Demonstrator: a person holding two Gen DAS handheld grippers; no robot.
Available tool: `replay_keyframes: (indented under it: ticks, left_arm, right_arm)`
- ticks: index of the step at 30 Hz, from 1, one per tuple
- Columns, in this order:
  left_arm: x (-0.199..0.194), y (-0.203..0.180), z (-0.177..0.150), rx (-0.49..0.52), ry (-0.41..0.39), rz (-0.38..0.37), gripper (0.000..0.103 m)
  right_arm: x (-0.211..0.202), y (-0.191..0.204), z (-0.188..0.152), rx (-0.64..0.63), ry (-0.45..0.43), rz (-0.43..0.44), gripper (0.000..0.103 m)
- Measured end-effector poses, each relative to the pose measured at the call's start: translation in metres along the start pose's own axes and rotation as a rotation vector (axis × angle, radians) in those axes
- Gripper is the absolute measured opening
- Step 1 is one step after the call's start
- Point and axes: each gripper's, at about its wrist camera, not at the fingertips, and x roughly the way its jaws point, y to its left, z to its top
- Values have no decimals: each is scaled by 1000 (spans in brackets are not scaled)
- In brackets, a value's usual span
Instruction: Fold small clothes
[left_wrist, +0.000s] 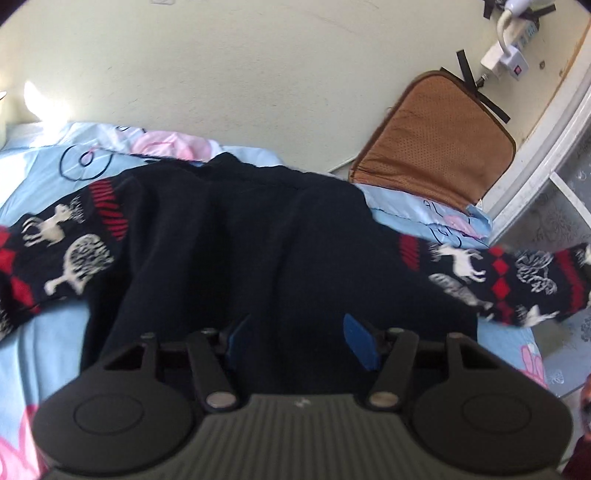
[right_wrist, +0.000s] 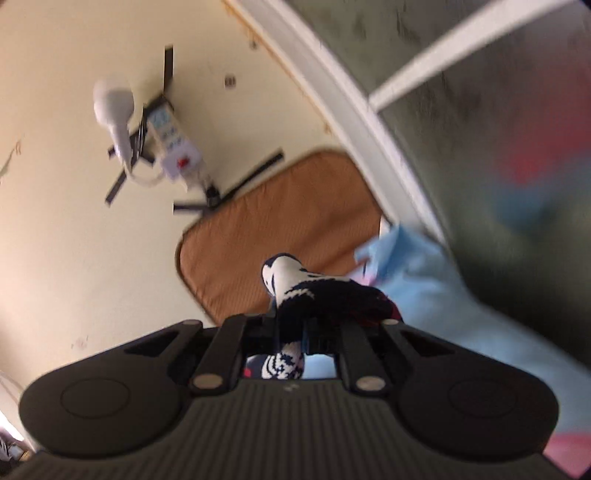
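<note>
Now — sweater (left_wrist: 240, 236): spread flat on the bed (left_wrist: 55, 325), sleeves out left and right.
Left tongs (left_wrist: 301, 341): wide, empty, over the near hem.
Right tongs (right_wrist: 291, 325): clamped on the patterned sleeve cuff (right_wrist: 291, 284) — carry it straight across the dark body, keeping it taut.

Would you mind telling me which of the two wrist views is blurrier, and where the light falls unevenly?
Right wrist view: heavy motion smear over the window frame and blue bedsheet, while the sweater sleeve pinched in the right gripper stays fairly crisp. Left wrist view: mostly sharp, only the right sleeve smears; a bright sun patch glares on the wall, and fisheye bends the edges.
</note>
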Motion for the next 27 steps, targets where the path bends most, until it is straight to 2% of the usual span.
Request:
replay_keyframes:
  ticks: [2,4,6,8,11,12,14,16,18,21,25,27]
  left_arm:
    - [19,-13,4,29,0,7,60]
    - [42,-22,5,51,25,31,61]
    - [60,-27,4,44,61,49,61]
    - [66,-35,1,57,41,60,63]
    - [71,-47,0,84,42,47,65]
    - [72,-52,-2,100,40,58,68]
    - [76,-68,-7,201,25,110,73]
    - [81,-81,-12,271,18,147,75]
    - [76,-79,-11,263,28,98,74]
    - [57,-62,-4,182,11,12,70]
    - [17,-18,4,84,-102,24,72]
    - [-1,10,8,12,-145,43,73]
  right_arm:
    - [10,-18,24,14,-31,-7,13]
    - [27,-33,28,36,15,7,13]
    - [47,-43,20,23,70,-23,13]
    - [62,-53,9,29,125,-44,13]
    - [73,-62,-5,108,155,-44,13]
    - [74,-62,-8,126,158,-40,13]
    - [76,-59,-10,151,163,-31,14]
    - [76,-46,-9,168,165,-7,14]
    - [78,-23,-8,153,171,44,14]
    - [85,29,-9,59,197,139,15]
    - [103,112,-32,-100,260,302,15]
    - [114,156,-57,-185,311,389,16]
